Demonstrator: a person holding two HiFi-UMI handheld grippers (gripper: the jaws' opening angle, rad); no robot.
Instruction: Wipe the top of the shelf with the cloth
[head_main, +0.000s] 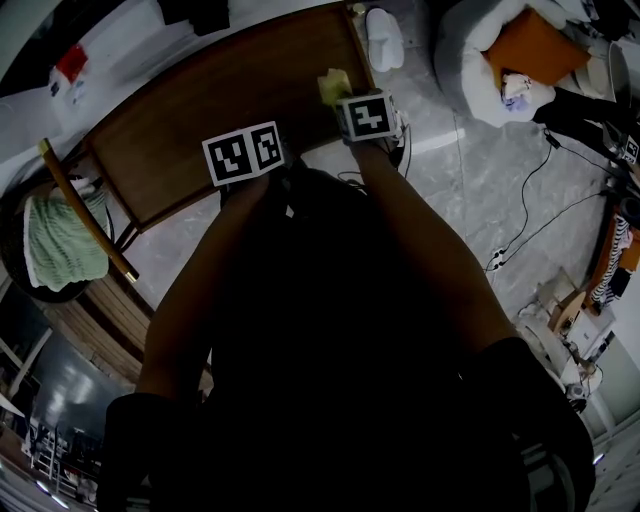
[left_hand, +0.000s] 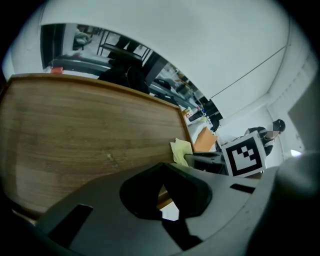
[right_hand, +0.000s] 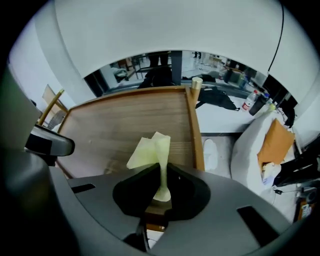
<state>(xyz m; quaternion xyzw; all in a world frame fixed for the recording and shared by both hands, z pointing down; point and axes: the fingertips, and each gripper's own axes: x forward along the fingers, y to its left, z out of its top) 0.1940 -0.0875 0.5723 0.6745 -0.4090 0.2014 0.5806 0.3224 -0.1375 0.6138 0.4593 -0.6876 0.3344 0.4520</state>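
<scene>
My left gripper hovers at the near edge of the wooden shelf top, jaws together and empty. My right gripper pinches the yellow cloth upright near the shelf's right rim. I can't tell whether the cloth touches the wood. In the head view, my arms hide both jaws.
</scene>
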